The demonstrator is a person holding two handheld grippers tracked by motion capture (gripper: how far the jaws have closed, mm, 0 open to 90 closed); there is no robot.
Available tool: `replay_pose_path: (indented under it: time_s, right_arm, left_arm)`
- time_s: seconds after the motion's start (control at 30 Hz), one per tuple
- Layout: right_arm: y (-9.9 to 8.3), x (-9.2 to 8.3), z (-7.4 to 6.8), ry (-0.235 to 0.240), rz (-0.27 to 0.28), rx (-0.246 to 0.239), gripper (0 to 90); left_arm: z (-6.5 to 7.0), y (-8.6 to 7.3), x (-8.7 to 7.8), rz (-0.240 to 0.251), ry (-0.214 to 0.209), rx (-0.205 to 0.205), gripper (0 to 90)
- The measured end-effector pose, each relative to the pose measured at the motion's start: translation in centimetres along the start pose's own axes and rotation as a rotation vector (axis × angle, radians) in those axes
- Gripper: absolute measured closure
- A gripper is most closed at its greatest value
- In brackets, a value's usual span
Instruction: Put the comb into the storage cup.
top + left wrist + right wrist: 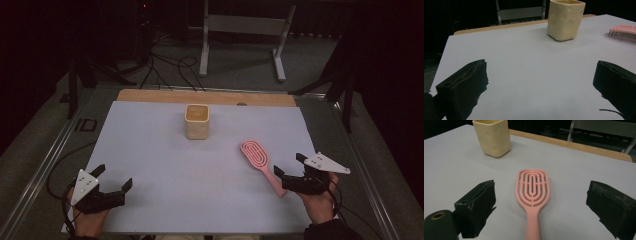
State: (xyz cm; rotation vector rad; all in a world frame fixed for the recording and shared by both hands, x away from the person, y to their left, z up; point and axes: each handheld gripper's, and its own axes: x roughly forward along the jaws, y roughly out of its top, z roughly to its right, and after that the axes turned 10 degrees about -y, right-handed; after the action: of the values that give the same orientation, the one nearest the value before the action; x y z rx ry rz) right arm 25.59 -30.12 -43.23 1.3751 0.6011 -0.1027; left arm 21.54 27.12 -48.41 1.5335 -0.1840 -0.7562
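work on the table looks barely begun, with nothing lifted and nothing held as two hand-held grippers sit low at the near edge of the pale sheet [150, 150]. at far left, the left gripper [114, 176] rests in a person's hand with its jaws spread wide and empty; in the left gripper view its two black fingers [466, 85] frame only bare sheet, well apart from everything else. farther in, toward the middle and back of the sheet, a cream cup [197, 121] stands upright and open at the top, untouched, with no sign that anything has gone into it. right of centre lies a pink hairbrush [255, 154], flat on the sheet with its slotted back up and bristles down, its head pointing toward the cup and its handle running back toward the person. at right, the right gripper [288, 166] is lined up on that handle, jaws wide apart and gripping nothing; the right gripper view shows the handle passing between the fingers [477, 205], roughly midway, touching neither. judged from this, the approach is all but made, while closing on the handle, lifting the brush and carrying it off, likely to the cup, are all left to do.
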Motion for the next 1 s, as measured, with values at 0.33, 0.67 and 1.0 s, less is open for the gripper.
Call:
replay_pose_path:
  time_s: [0.33, 0.67, 1.0]
  right_arm:
    - [0.6, 0.7, 0.1, 0.003, -0.028, 0.007, 8.7]
    - [1.2, 1.4, 0.1, 0.005, -0.053, 0.001, 8.7]
    - [2.0, 2.2, -0.3, 0.013, -0.095, -0.032, 8.7]
  left_arm:
    - [0.0, -0.1, 0.0, -0.003, 0.001, 0.001, 0.2]
    - [0.1, 0.0, 0.1, -0.003, 0.003, 0.003, 0.2]
    - [0.2, 0.0, 0.1, -0.003, 0.003, 0.005, 0.2]
